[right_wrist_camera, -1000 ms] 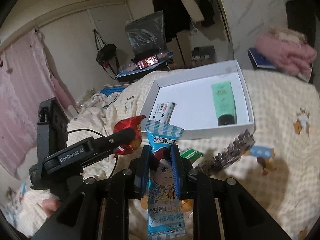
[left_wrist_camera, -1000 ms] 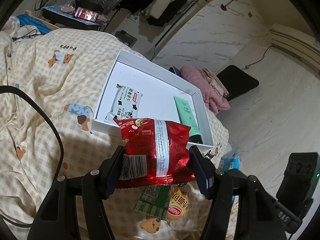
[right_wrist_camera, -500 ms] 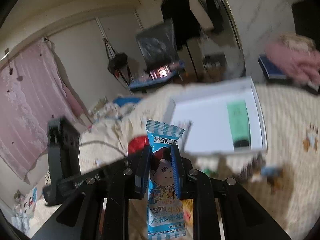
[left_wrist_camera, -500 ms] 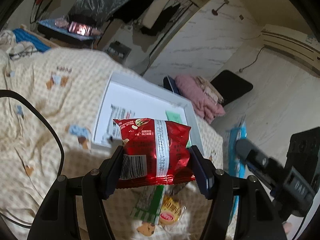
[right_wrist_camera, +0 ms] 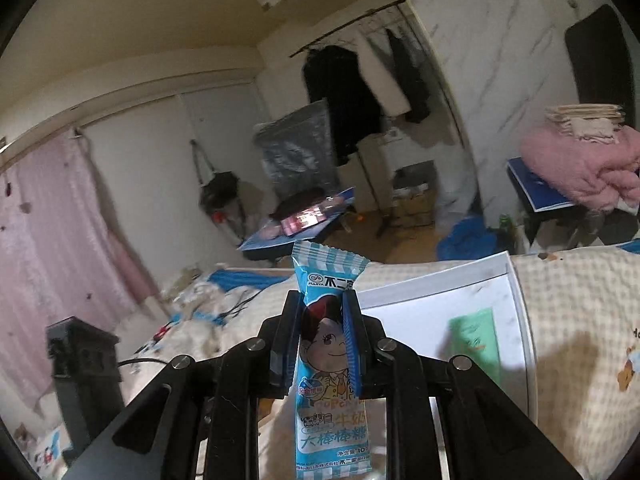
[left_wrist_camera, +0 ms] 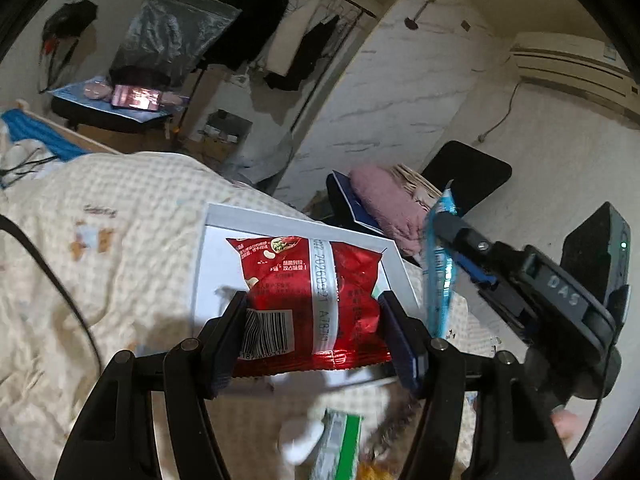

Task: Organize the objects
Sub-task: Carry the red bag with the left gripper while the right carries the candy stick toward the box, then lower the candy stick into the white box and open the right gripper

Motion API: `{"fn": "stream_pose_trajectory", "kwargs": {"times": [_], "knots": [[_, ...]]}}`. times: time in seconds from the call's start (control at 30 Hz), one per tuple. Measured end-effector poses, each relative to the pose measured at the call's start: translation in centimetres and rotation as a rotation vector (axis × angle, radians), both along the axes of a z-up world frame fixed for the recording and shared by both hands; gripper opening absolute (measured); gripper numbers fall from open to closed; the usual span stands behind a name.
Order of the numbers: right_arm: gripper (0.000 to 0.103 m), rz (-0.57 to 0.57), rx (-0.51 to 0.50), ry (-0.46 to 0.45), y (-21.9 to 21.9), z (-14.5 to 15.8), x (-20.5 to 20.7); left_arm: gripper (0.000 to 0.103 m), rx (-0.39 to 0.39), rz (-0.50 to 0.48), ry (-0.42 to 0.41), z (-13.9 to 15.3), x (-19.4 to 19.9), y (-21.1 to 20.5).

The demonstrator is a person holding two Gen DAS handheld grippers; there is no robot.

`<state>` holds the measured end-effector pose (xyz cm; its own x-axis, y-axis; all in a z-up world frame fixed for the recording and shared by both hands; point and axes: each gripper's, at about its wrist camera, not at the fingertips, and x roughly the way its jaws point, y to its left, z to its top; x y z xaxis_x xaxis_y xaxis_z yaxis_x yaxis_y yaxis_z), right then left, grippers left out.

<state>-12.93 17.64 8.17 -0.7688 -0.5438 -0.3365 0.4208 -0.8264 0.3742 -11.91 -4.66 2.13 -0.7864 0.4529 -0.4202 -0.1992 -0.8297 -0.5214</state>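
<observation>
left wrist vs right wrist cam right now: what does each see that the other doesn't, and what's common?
Left wrist only: the red snack bag clamped in the left gripper, a green-and-white packet on the bed below, and the wall air conditioner.

Right wrist only: the pink curtain and the green tube lying clearly in the box.

Both: the blue candy packet held in the right gripper, the white box, the checked bedspread, the pink blanket pile.
</observation>
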Motion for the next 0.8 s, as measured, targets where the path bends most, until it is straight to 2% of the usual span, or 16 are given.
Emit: {"fn": "stream_pose_trajectory", "kwargs": {"times": [0.1, 0.17, 0.33, 0.4, 0.5, 0.63, 0.8], "knots": [[0.021, -0.048, 0.007, -0.019, 0.1, -1.2, -1.8, 0.068, 0.030, -0.041, -0.035, -1.7, -2.6, 1.0], [0.021, -0.086, 0.023, -0.017, 0.4, -2.0, -2.5, 0.068, 0.019, -0.062, -0.053, -3.0, -3.8, 1.9], [0.021, -0.126, 0.112, 0.014, 0.3, -4.1, -3.6, 0.068, -0.118, -0.117, -0.138, -6.1, -4.8, 5.6], [0.021, -0.134, 0.140, 0.009, 0.1, -4.9, -3.8, 0.068, -0.220, -0.124, -0.135, -6.6, -4.7, 7.1], [0.021, -0.142, 0.201, -0.026, -0.5, -6.1, -4.2, 0.068, -0.310, -0.123, -0.112, -6.9, -4.0, 8.1], [0.021, -0.141, 0.250, -0.088, -0.7, -7.5, -4.7, 0.068, -0.298, -0.118, -0.123, -7.0, -3.8, 7.7], [0.021, -0.159, 0.288, -0.088, -0.6, -8.0, -4.7, 0.068, -0.271, -0.112, -0.133, -7.1, -3.5, 7.2]]}}
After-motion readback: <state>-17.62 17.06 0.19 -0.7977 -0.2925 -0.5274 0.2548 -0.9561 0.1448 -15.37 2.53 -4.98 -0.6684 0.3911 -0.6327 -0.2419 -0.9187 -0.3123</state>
